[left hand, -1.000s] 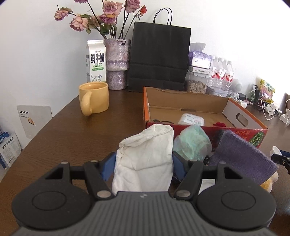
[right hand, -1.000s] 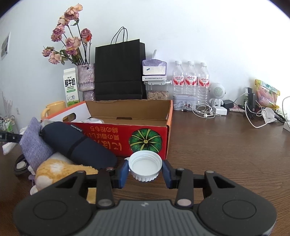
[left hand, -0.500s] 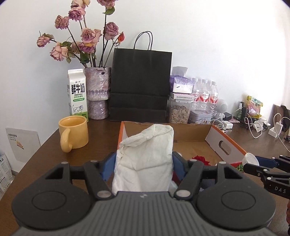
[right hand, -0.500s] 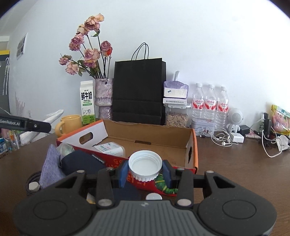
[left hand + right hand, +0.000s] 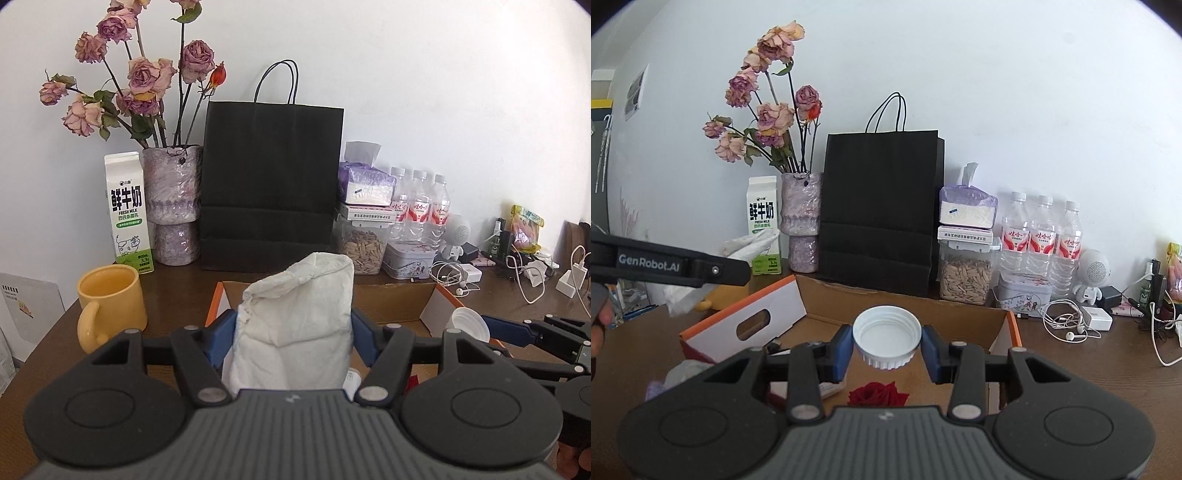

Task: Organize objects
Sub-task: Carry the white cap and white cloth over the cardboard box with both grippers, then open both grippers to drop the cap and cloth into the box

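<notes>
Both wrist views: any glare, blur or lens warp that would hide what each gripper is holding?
Left wrist view: sharp and evenly lit, with the white cloth bag crisp in the left gripper; fisheye bends the wall, and the corners are dark. Right wrist view: the white cap is clear in the right gripper; the table shows mild sheen.

Counts, both wrist views: two grippers, left gripper (image 5: pixel 291 332) and right gripper (image 5: pixel 886 345). One white cloth bundle (image 5: pixel 295 325). One white lid (image 5: pixel 886 341). One cardboard box (image 5: pixel 908 308). One red rose (image 5: pixel 879 393) inside it. One yellow mug (image 5: pixel 110 302). One milk carton (image 5: pixel 127 212). One vase (image 5: pixel 173 203) of dried roses; stems overlap, bloom count uncertain. One black paper bag (image 5: pixel 271 184). Three water bottles (image 5: pixel 1043 236). One jar of seeds (image 5: pixel 966 277). One tissue pack (image 5: pixel 967 206). One metal tin (image 5: pixel 1025 291). One set of white earphones (image 5: pixel 1067 325).
</notes>
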A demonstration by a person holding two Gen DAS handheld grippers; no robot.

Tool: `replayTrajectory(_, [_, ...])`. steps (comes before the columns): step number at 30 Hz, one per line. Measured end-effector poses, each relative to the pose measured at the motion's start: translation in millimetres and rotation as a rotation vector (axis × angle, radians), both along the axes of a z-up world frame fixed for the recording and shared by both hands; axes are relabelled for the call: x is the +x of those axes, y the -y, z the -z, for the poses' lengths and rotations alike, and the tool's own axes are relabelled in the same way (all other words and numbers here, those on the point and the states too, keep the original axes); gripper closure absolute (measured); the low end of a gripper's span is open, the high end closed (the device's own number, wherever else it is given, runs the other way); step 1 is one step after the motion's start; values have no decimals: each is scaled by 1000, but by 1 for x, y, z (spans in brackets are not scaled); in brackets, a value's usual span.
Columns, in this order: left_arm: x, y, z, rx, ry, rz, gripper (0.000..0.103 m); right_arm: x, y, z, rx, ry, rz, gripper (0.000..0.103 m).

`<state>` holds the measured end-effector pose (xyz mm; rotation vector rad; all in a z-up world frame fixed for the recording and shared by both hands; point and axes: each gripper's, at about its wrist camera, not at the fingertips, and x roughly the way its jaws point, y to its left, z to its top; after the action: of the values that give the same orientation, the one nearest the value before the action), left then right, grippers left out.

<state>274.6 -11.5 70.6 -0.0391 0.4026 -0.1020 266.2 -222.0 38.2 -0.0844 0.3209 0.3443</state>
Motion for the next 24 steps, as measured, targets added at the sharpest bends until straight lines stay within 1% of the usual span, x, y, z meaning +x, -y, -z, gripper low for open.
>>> replayTrajectory(5, [27, 7, 6, 47, -5, -10, 36, 35, -7, 1, 6, -22, 31, 64])
replayTrajectory(8, [39, 7, 11, 49, -24, -11, 36, 51, -8, 9, 23, -51, 53, 64])
replayTrajectory(13, [52, 6, 23, 40, -76, -3, 35, 60, -3, 24, 24, -94, 65, 64])
replayTrajectory(14, [53, 5, 25, 35, -84, -4, 31, 61, -1, 27, 28, -104, 67, 64])
replayTrajectory(15, [54, 5, 26, 33, -87, -8, 23, 63, 0, 28, 31, -114, 68, 64])
replayTrajectory(16, [53, 5, 26, 32, -87, -11, 18, 63, 0, 30, 31, -122, 69, 61])
replayTrajectory(17, [53, 5, 26, 32, -84, -16, 4, 64, 1, 31, 31, -131, 69, 44])
replayTrajectory(18, [51, 5, 26, 31, -73, -22, 0, 64, 2, 32, 33, -135, 72, 32])
replayTrajectory(19, [50, 5, 25, 32, -67, -29, 0, 63, 2, 32, 33, -135, 76, 8])
replayTrajectory(20, [50, 5, 24, 33, -71, -32, 0, 62, 2, 32, 32, -133, 80, 0])
replayTrajectory(24, [50, 3, 25, 24, -77, -35, 0, 59, 3, 31, 31, -128, 88, 0])
